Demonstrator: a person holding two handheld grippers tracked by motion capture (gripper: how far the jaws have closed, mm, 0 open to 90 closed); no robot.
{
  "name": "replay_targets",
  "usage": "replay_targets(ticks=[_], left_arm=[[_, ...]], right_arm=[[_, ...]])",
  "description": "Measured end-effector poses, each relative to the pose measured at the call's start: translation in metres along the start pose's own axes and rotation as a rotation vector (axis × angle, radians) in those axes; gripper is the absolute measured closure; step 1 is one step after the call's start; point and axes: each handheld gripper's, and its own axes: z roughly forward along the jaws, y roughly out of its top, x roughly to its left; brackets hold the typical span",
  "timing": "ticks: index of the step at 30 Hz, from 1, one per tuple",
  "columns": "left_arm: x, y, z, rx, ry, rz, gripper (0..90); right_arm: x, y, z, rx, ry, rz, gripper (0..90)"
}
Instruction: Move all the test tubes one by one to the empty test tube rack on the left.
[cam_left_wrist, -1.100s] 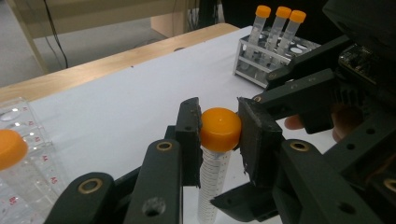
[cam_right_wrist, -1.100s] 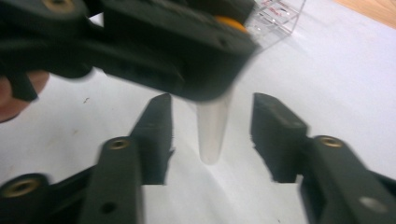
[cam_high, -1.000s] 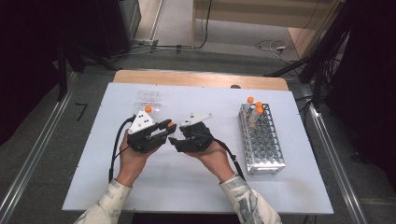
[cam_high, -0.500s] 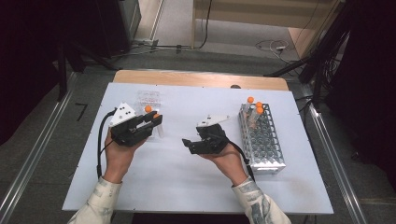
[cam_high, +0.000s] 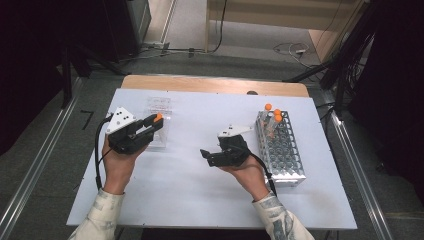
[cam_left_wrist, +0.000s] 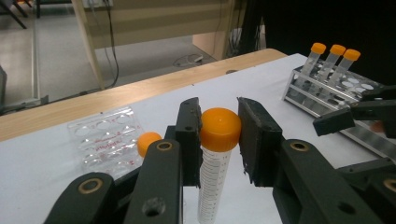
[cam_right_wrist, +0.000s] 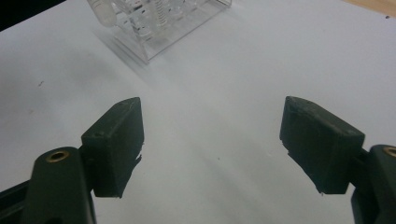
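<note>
Metal rack (cam_high: 280, 145) – 3 orange-capped tubes; L gripper (cam_left_wrist: 219, 135) clamps 4th tube (cam_left_wrist: 215, 154), R gripper (cam_right_wrist: 212, 149) jaws just opened, empty.

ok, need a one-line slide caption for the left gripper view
Left tongs clamp an orange-capped tube upright above the white table, clear well rack behind.

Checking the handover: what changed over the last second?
The hands drew apart. The left tongs, shut on the orange-capped tube, carried it left toward the clear rack. The right tongs have just been opening, nothing between them. Metal rack unchanged.
</note>
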Motion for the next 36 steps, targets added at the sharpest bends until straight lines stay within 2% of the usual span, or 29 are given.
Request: replay_targets(ticks=[6,19,26,36], left_arm=[[0.007,0.001,-0.005,-0.011,0.018,-0.008,70.5],[0.018,0.0,-0.009,-0.017,0.051,-0.029,70.5],[0.022,0.001,-0.009,-0.02,0.066,-0.035,70.5],[0.028,0.005,-0.004,-0.016,0.099,-0.034,70.5]], right_arm=[[0.001,0.0,-0.002,-0.014,-0.006,-0.006,20.1],[-0.006,-0.002,-0.013,-0.055,-0.037,-0.017,20.1],[-0.013,-0.005,-0.027,-0.081,-0.047,-0.018,20.4],[-0.023,-0.013,-0.043,-0.088,-0.057,-0.003,20.4]])
